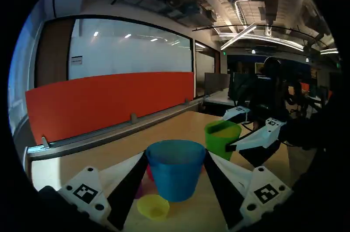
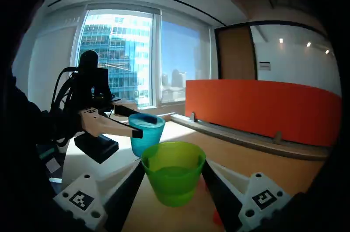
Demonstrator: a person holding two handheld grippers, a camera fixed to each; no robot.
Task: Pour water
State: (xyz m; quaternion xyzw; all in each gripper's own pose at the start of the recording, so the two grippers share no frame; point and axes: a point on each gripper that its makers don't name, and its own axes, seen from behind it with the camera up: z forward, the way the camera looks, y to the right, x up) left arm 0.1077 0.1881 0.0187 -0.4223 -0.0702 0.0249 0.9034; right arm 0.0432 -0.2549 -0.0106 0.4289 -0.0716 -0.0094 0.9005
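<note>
In the left gripper view, our left gripper [image 1: 176,157] had its jaws closed on the blue cup [image 1: 176,175], held upright above the tabletop [image 1: 175,127], with a yellow cup [image 1: 153,206] below it. Farther off to the right, the right gripper [image 1: 225,133] gripped the green cup [image 1: 221,138]. In the right gripper view, the green cup sat upright between those jaws, liquid inside, and the blue cup stood just beyond, not touching.

White two-finger left gripper [image 1: 175,157] held level, both fingers pressing the sides of a blue plastic cup [image 1: 176,177], right gripper [image 2: 173,163] facing it, likewise clamping a green plastic cup [image 2: 173,181]
</note>
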